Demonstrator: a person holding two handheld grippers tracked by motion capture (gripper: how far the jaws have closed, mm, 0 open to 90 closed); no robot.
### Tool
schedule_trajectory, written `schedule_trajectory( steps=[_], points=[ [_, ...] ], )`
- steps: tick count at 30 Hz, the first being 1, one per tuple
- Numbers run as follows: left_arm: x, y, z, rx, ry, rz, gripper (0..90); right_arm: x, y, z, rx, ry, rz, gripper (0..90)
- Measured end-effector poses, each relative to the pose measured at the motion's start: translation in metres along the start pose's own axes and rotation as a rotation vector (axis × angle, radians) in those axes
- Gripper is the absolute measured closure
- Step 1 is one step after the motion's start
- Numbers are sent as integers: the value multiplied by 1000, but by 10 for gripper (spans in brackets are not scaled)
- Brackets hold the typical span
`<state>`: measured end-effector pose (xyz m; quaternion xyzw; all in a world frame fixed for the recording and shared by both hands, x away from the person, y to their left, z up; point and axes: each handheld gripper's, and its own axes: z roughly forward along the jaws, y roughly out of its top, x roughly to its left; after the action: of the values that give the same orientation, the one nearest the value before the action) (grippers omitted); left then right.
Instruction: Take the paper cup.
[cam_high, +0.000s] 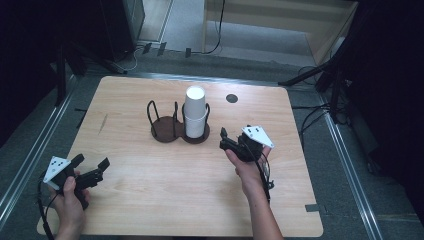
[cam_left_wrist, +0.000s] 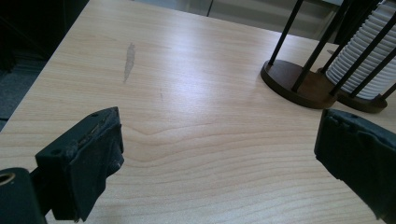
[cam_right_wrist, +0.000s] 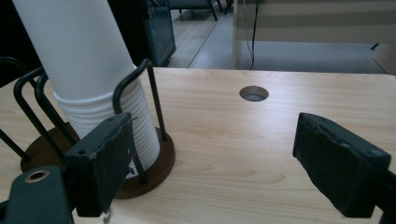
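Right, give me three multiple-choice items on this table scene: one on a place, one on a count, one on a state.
1. Where does the stack of white cups stand?
A. in the right ring of the two-ring holder
B. in its left ring
C. on the bare table

2. How many holder rings stand without cups?
A. none
B. one
C. two

3. How is the right gripper?
A. shut on a cup
B. open, nothing between its jaws
C. shut on the holder's wire

Key: 1 A, the high view shows the stack inside the right ring's wires. 2 B, the left ring has a bare base. 3 B, the right gripper view shows its jaws apart over bare wood.
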<state>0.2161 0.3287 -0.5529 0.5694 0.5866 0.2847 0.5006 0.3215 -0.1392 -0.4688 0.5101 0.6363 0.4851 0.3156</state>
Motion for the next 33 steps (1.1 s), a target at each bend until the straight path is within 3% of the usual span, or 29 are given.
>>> schedule_trajectory(
  steps=[7,18,33],
  points=[
    [-1,0,1,3,-8,5,15,18,6,11,-3,16,-15,123],
    [0,0,1,5,-11,-5,15,50,16,25,-9,79,-35,91],
    [0,0,1,0,-13,-12,15,75,31,49,-8,119,-44,122]
  ],
)
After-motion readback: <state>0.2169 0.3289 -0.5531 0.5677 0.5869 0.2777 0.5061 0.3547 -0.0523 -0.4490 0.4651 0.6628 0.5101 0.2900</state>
